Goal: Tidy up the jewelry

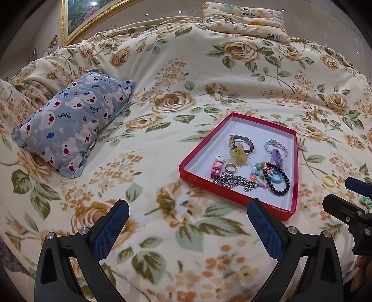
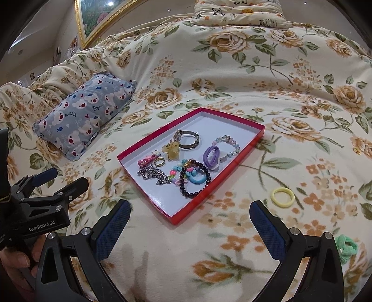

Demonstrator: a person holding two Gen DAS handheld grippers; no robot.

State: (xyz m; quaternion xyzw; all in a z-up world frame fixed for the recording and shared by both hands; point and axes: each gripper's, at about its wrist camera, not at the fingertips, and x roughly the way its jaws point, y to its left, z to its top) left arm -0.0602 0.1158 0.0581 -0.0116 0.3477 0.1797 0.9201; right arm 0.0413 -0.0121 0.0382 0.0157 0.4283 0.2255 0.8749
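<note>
A shallow red box [image 1: 293,167] [image 2: 144,145] with a white inside lies on the floral bedspread. In it are a watch [image 2: 188,139], a yellow hair claw [image 2: 171,149], a gold ring [image 2: 160,161], a silver chain [image 2: 152,175], a black bead bracelet [image 2: 195,180], a purple hair tie [image 2: 211,155] and other pieces. Right of the box, on the bedspread, lie a yellow ring-shaped hair tie [image 1: 329,180] [image 2: 282,197] and a mint green hair tie [image 2: 346,246] [image 1: 365,201]. My left gripper [image 1: 188,230] is open, empty, near the box's front left. My right gripper [image 2: 190,230] is open, empty, at the box's near corner.
A blue-grey bear-print pillow [image 1: 69,125] [image 2: 86,111] lies left of the box. A folded panda-print quilt [image 1: 244,18] sits at the bed's far end, and a gold-framed picture [image 1: 88,16] hangs at the back left. A hand [image 2: 16,260] holds the left gripper's handle.
</note>
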